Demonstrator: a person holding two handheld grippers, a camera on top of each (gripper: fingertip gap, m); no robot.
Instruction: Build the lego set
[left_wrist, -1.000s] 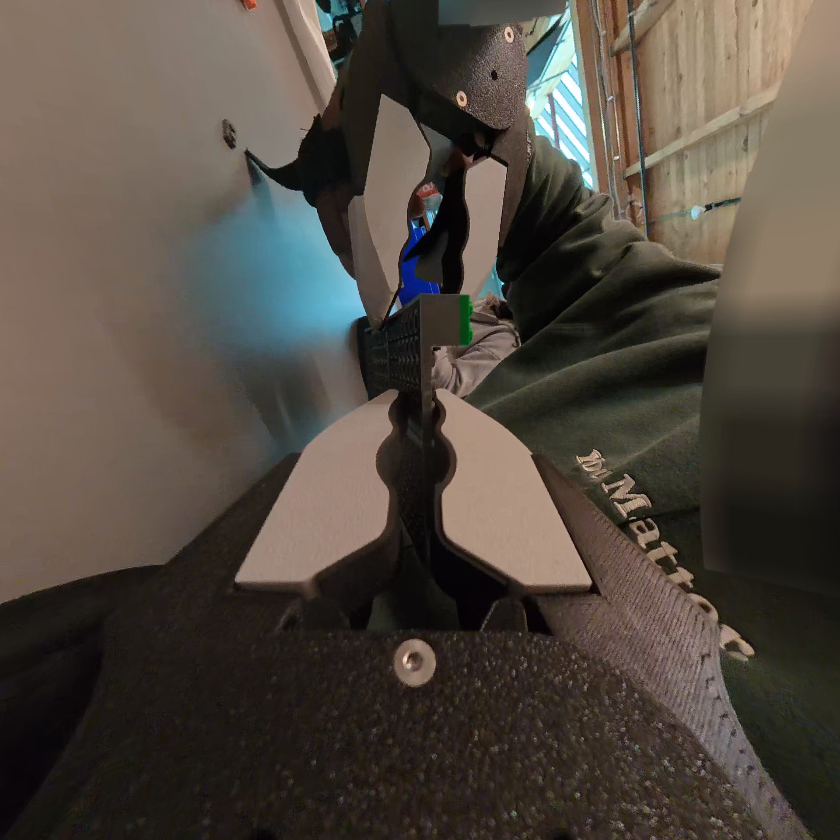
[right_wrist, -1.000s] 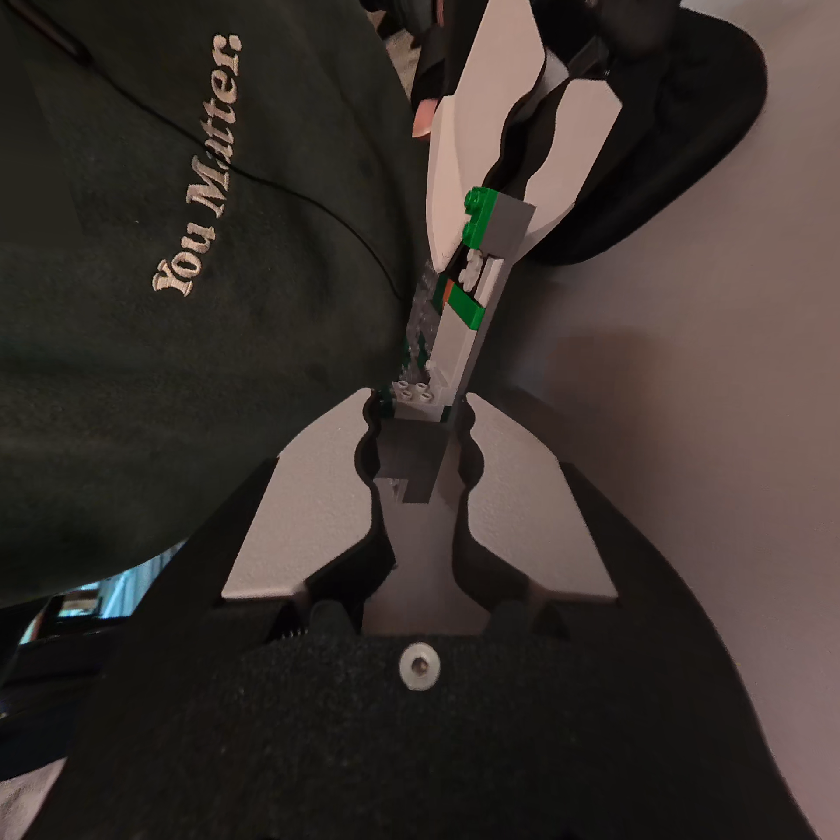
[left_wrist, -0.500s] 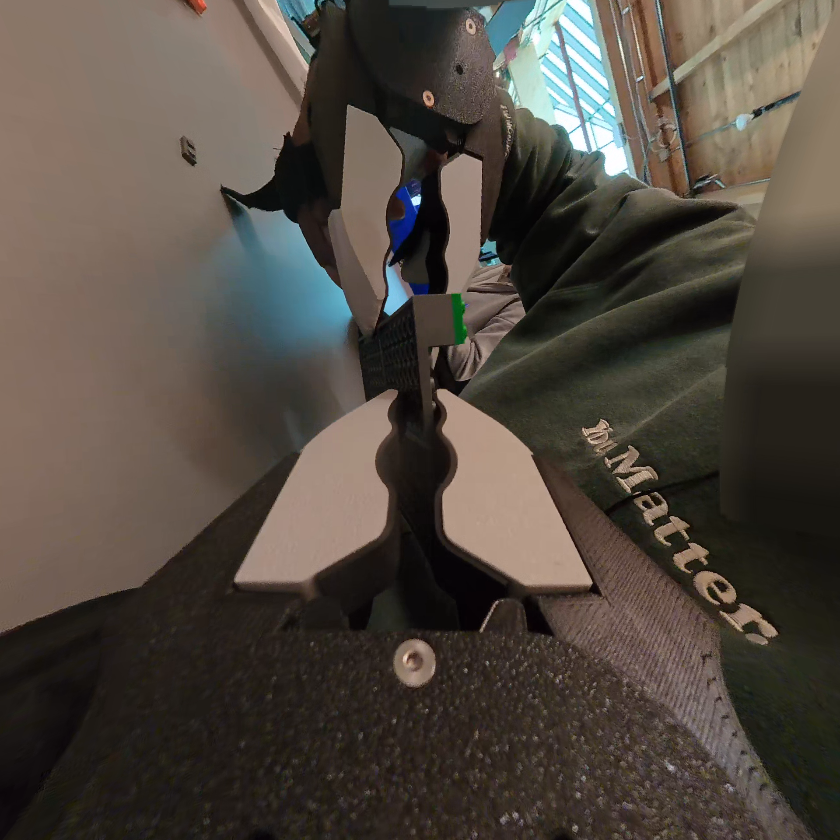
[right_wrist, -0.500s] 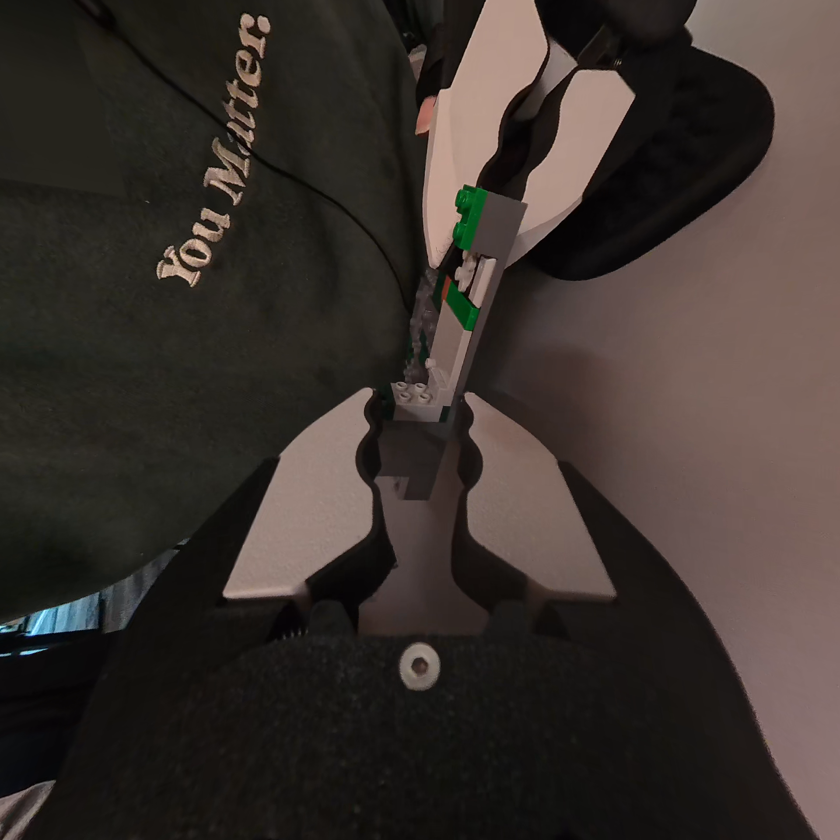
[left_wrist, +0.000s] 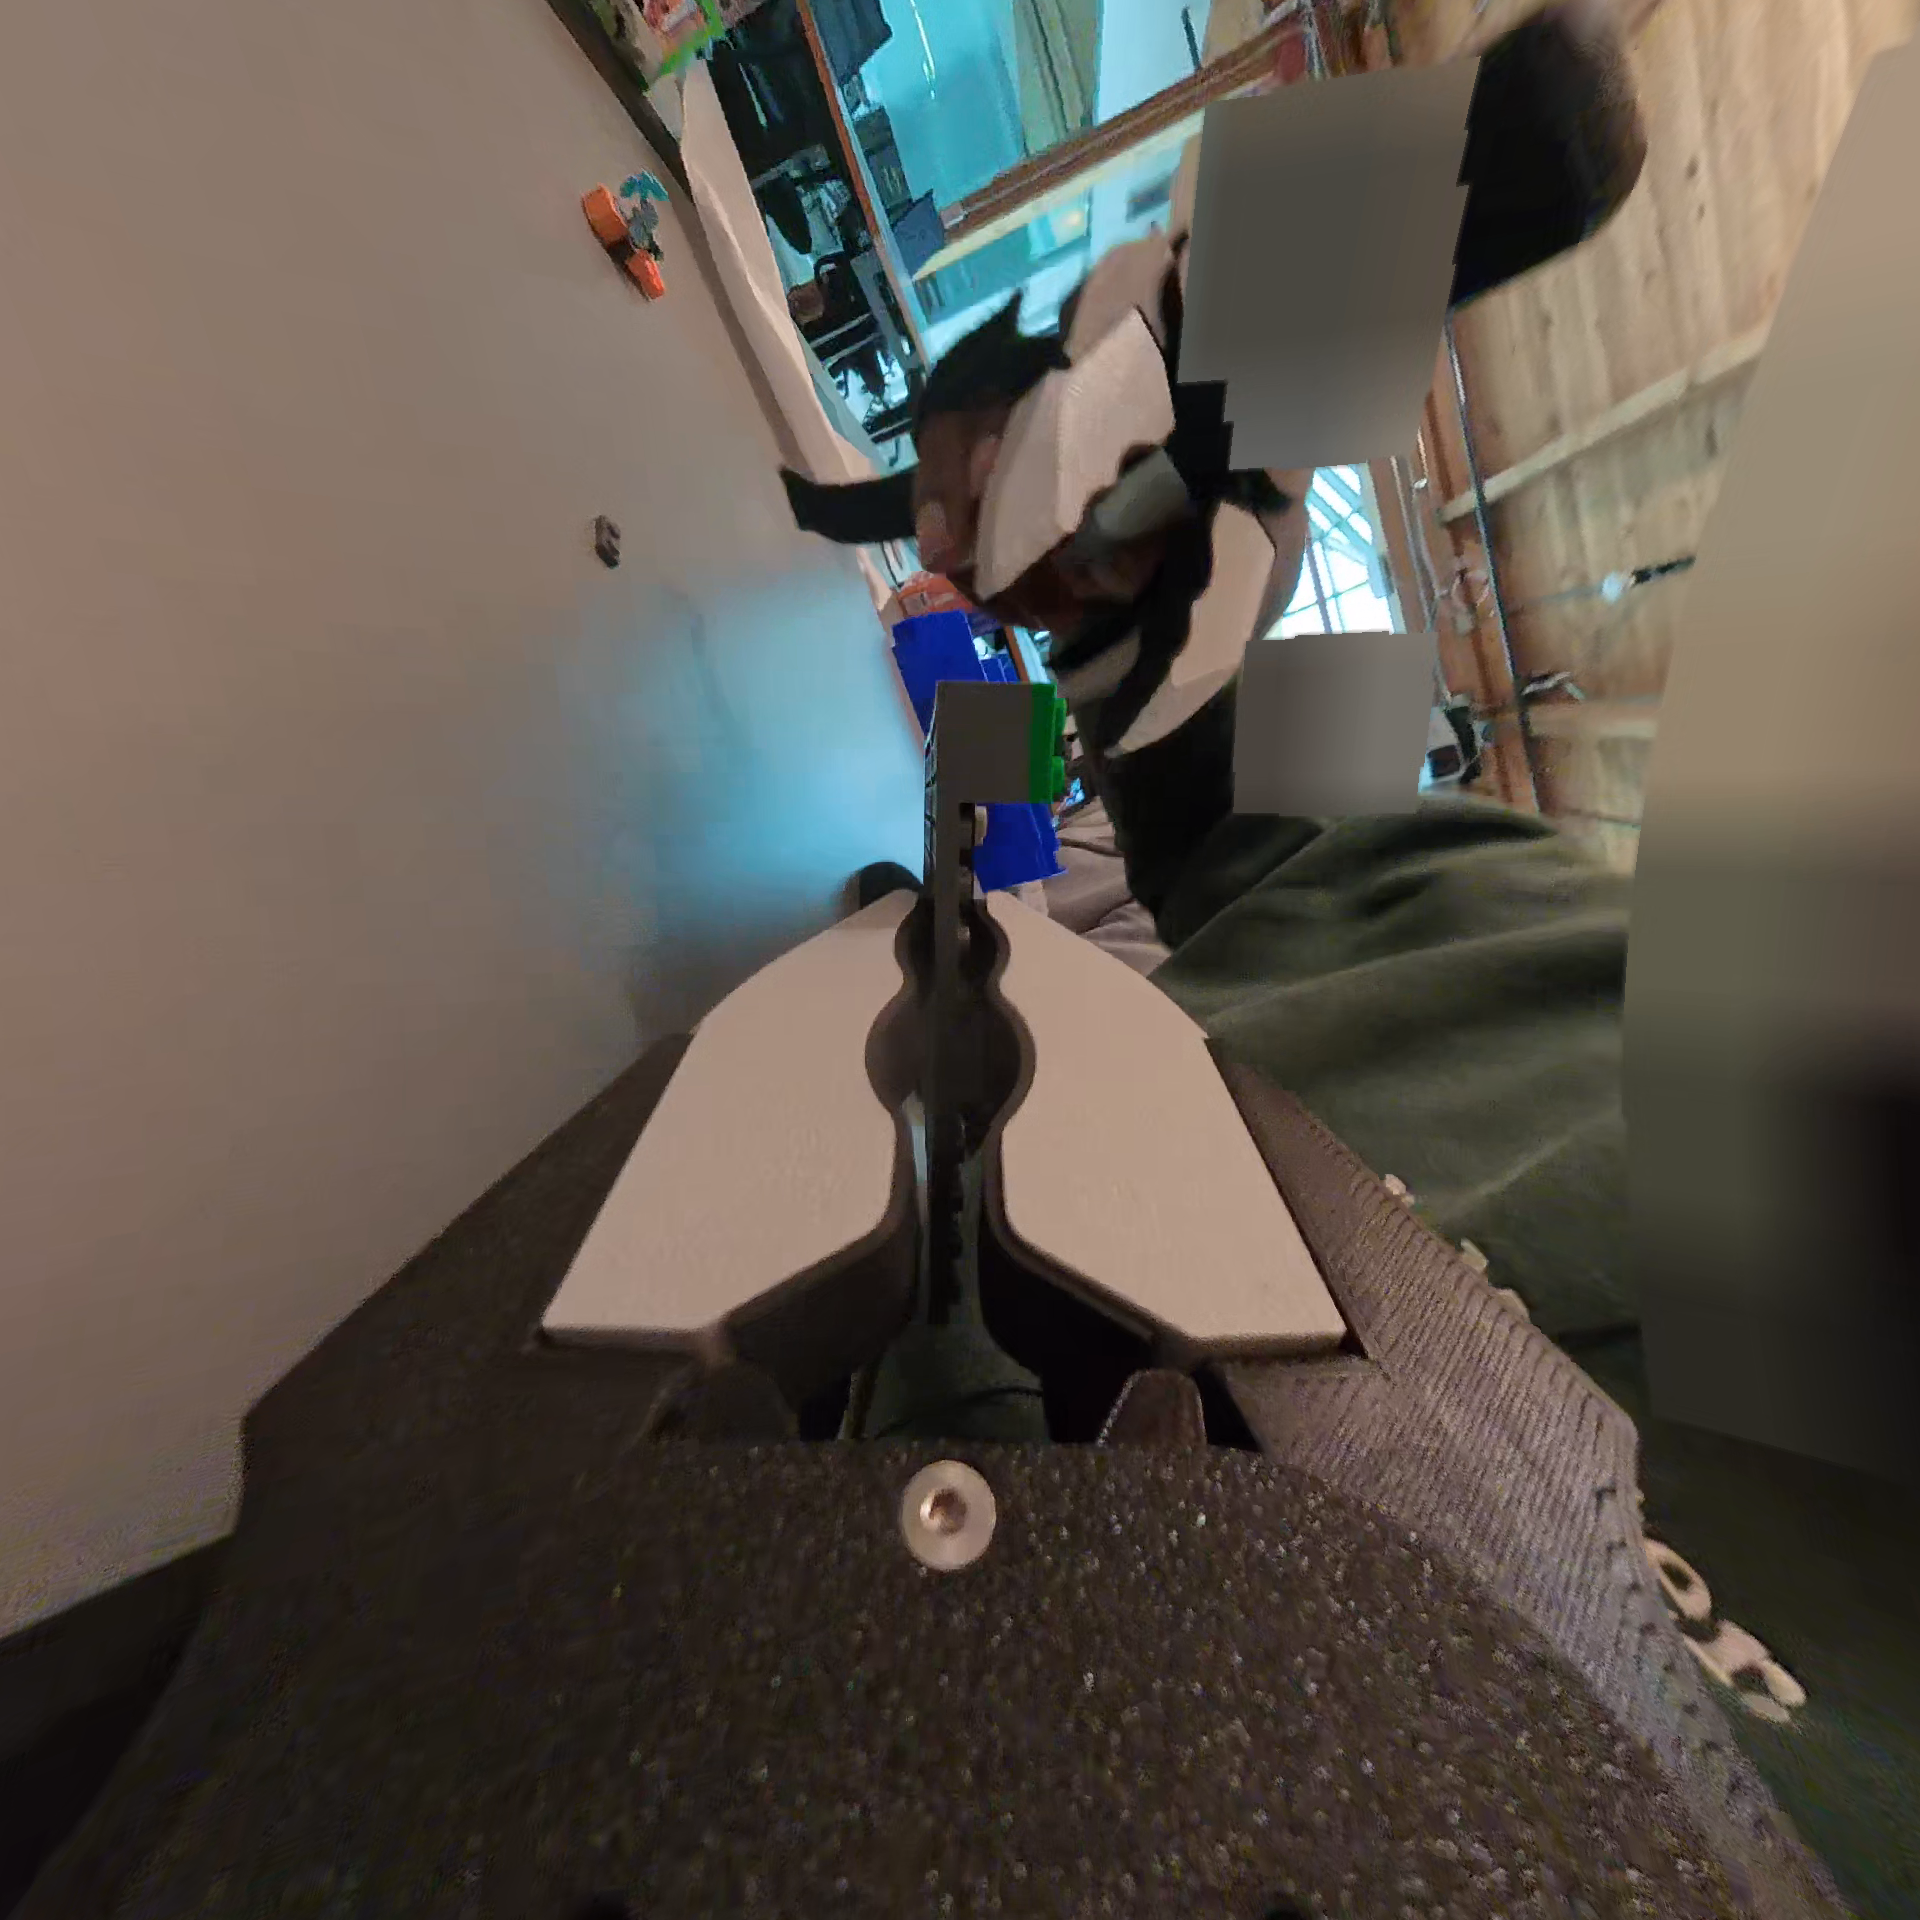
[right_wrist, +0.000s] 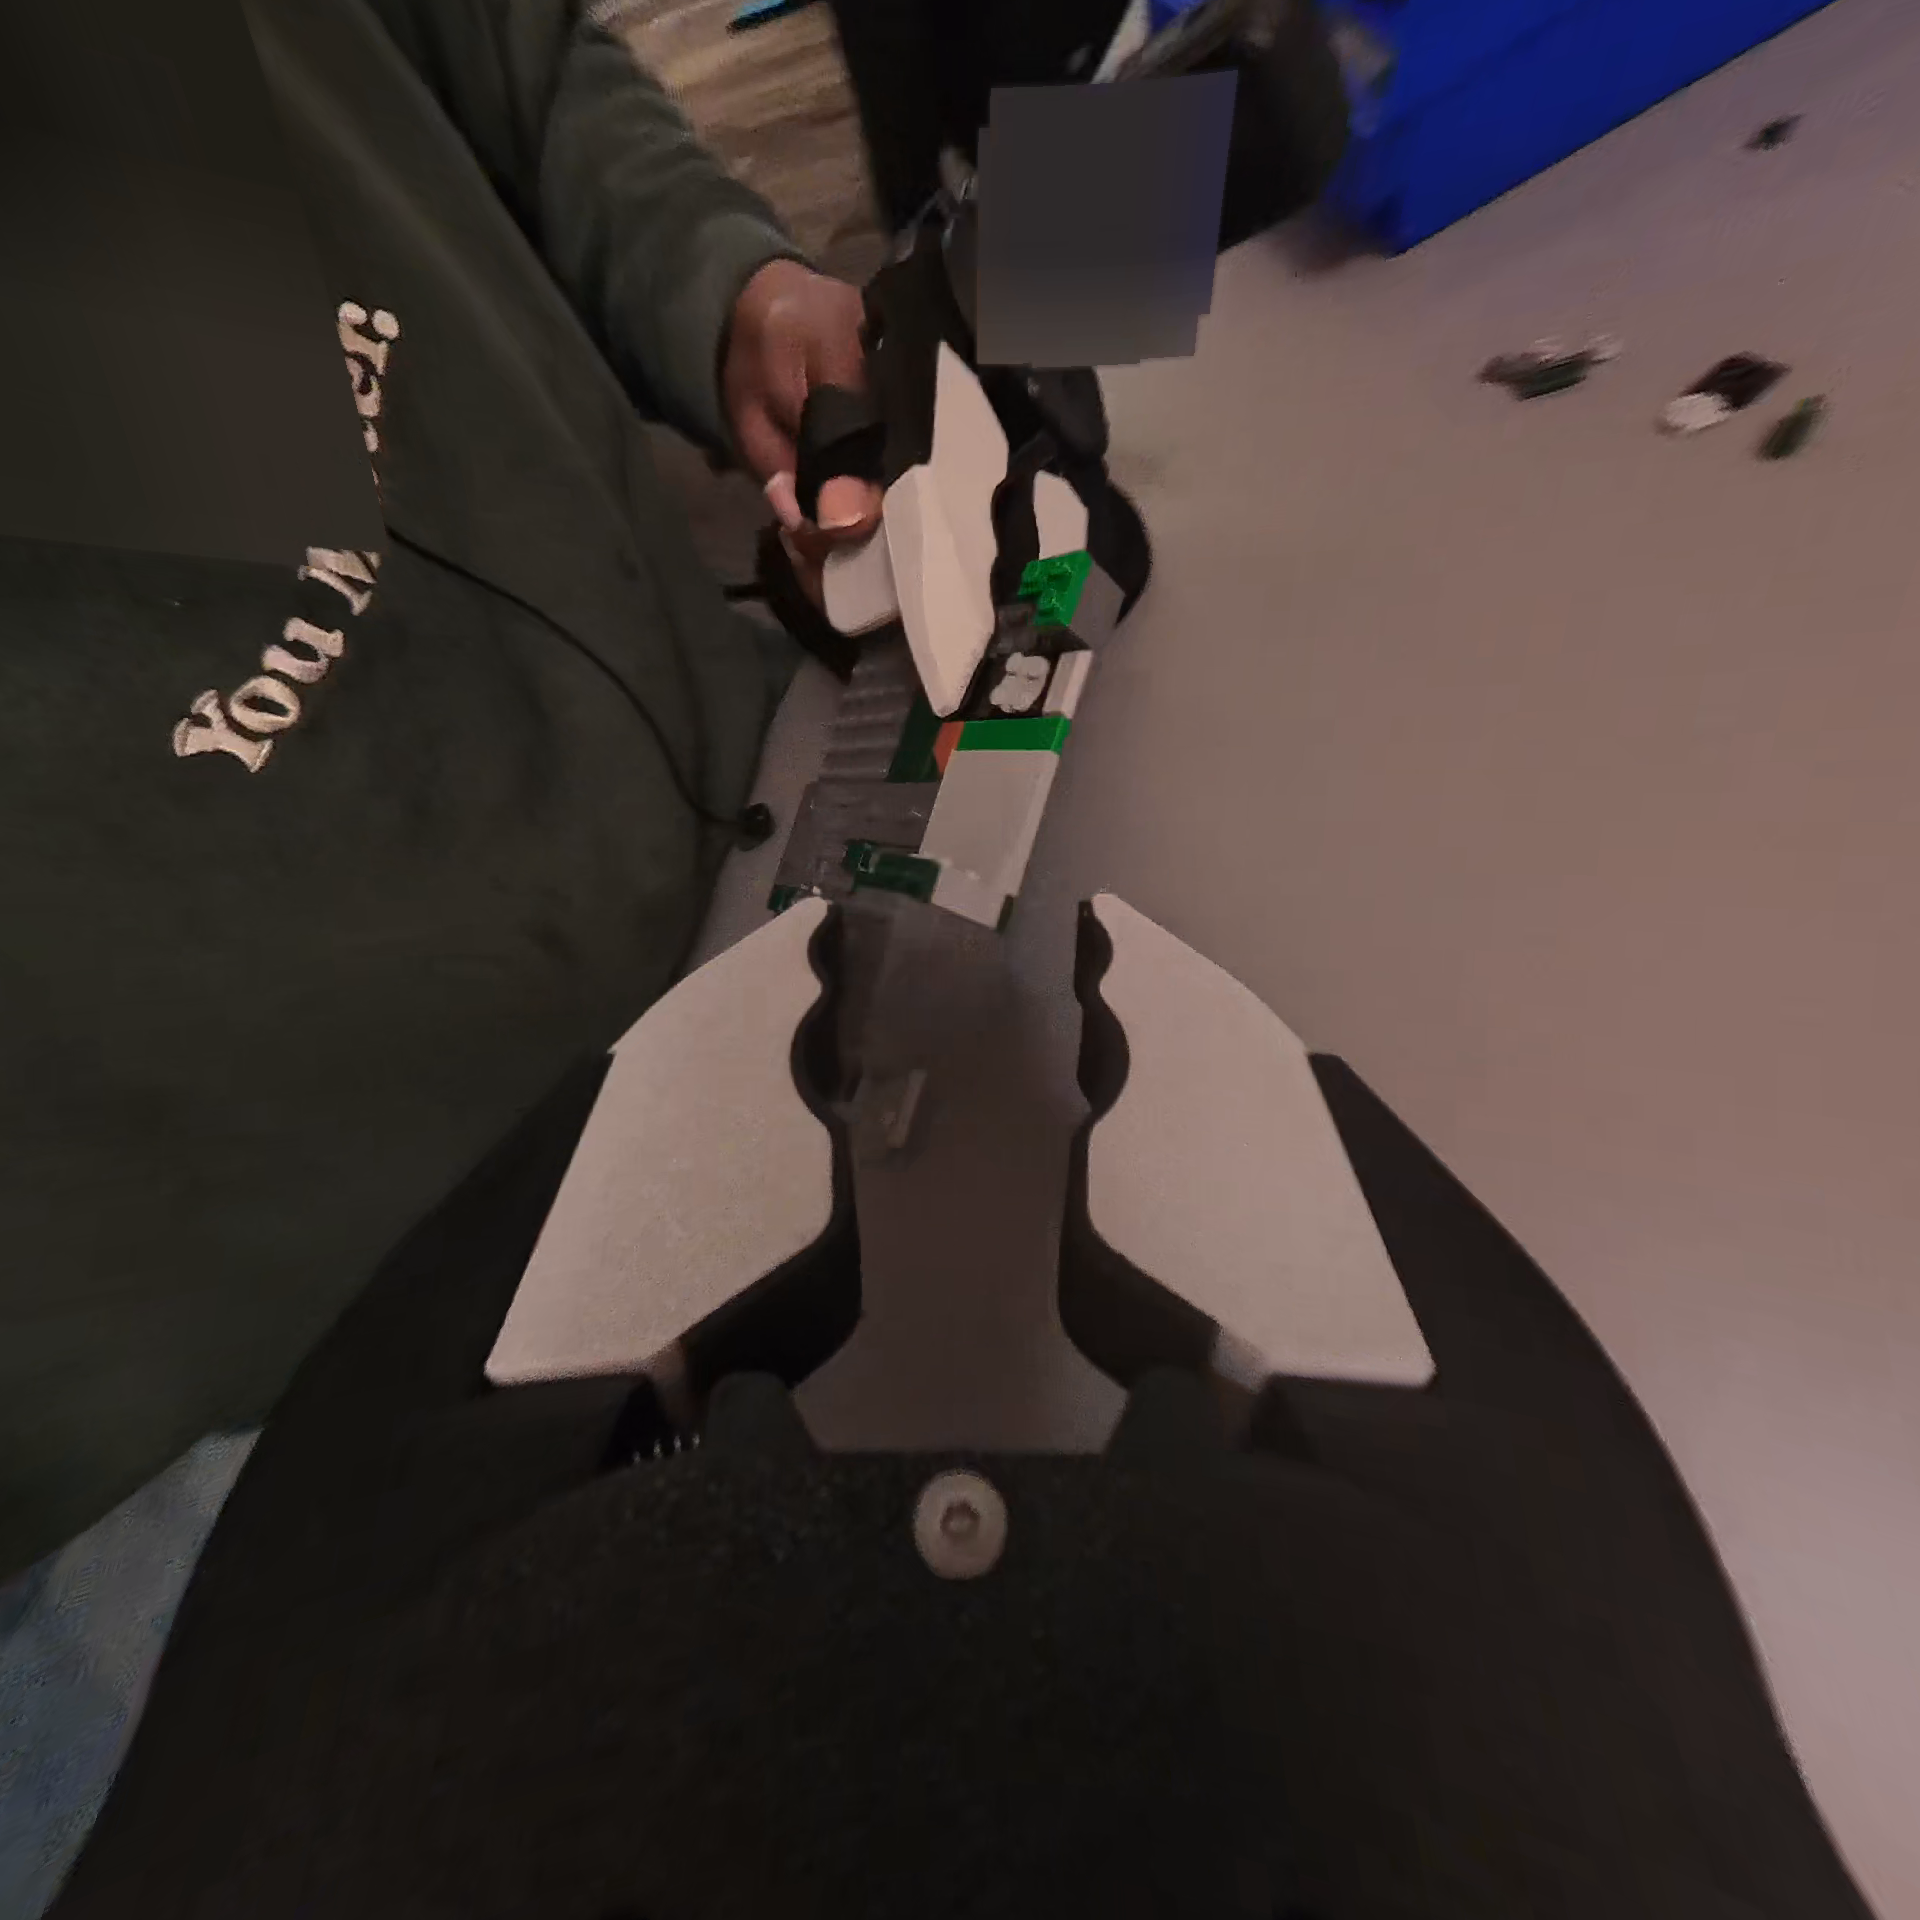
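The lego build (right_wrist: 992, 821) is a long grey plate carrying green, white and orange bricks. In the left wrist view it stands edge-on (left_wrist: 982, 748) with a green brick (left_wrist: 1044, 743) at its far end. My left gripper (left_wrist: 951, 920) is shut on the plate's near end and also shows in the right wrist view (right_wrist: 987, 665). My right gripper (right_wrist: 961, 904) is open, its tips just short of the build's near end and not gripping it. In the left wrist view the right gripper (left_wrist: 1101, 613) is farther off, above the build.
The grey table (right_wrist: 1455, 831) carries several loose small pieces (right_wrist: 1538, 369) at the far right and a blue bin (right_wrist: 1507, 125). An orange and teal piece (left_wrist: 629, 234) lies on it far off. A person's dark green sweatshirt (right_wrist: 312, 520) fills the left, and a hand (right_wrist: 790, 364) holds the left gripper.
My right gripper has opened, let go of the build and drawn back from it. My left gripper still holds the plate, and both views have swung toward the room.
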